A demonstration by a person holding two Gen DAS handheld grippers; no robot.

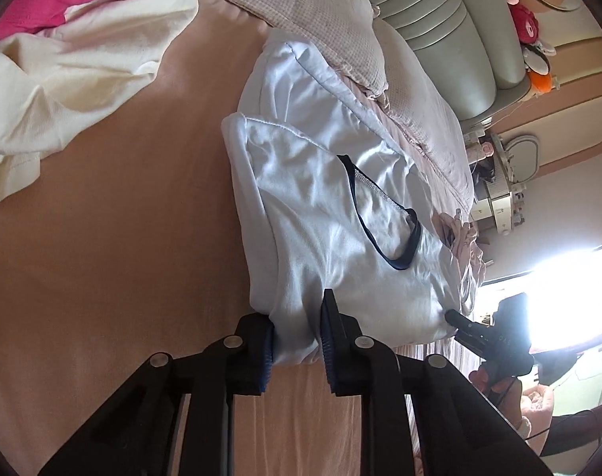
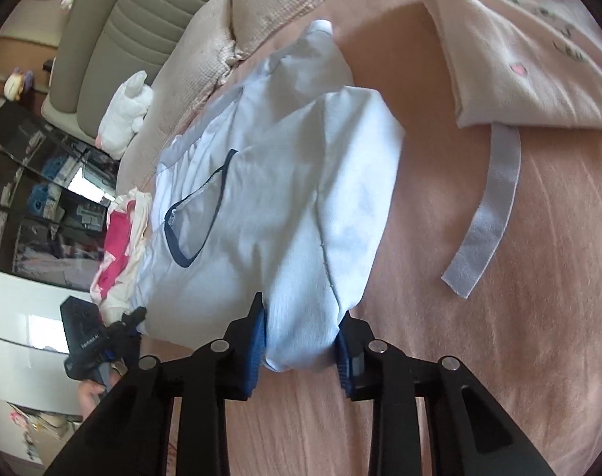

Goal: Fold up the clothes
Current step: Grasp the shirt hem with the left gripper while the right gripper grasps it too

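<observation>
Gripping the white shirt (image 1: 324,214) hem at 6 o'clock, left gripper (image 1: 297,341) and right gripper (image 2: 301,341) each pinch bunched fabric between their pads.

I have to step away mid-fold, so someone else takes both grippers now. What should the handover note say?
Left gripper: shut on the near hem corner of the white T-shirt.
Right gripper: shut on the other near corner.
The shirt lies on the pink bed sheet, navy collar up, sides already folded in.
Left: fold the held end over toward the collar, then fold the cream and pink garment.
</observation>
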